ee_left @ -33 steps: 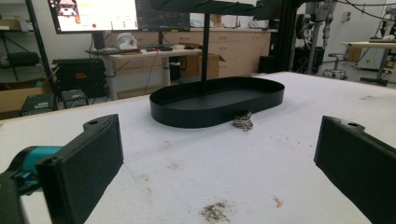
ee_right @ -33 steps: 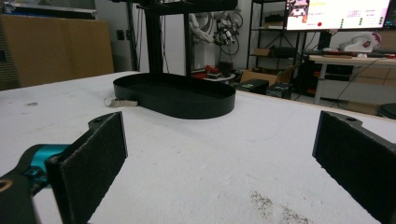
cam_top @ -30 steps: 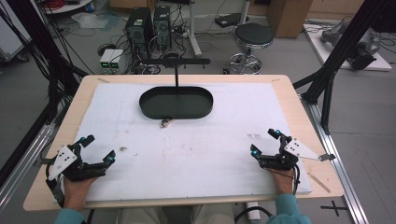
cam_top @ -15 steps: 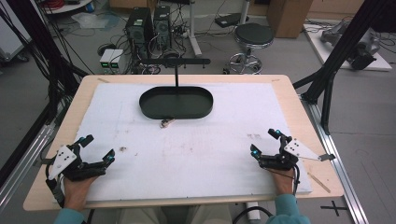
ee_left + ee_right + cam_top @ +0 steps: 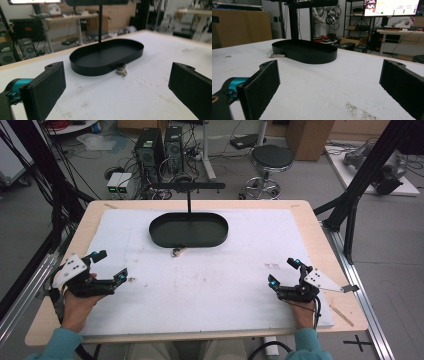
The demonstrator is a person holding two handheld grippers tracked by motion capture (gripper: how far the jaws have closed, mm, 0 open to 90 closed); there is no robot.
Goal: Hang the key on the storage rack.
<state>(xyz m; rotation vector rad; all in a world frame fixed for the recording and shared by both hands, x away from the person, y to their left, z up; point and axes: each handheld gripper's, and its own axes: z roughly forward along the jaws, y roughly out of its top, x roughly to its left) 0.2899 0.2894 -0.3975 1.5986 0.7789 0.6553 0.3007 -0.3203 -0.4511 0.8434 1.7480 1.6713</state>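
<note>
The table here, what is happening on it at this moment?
A person holds a gripper in each hand at the near edge of the table. The left gripper and the right gripper are both open and hold nothing. A black oval tray on a stand sits at the far middle, with a small object beside its near rim. Nothing is touched yet.

Left hand-held gripper (image 5: 109,265) and right hand-held gripper (image 5: 285,271), each gripped from behind by a hand, rest low and well apart, jaws spread wide, pointing forward.
</note>
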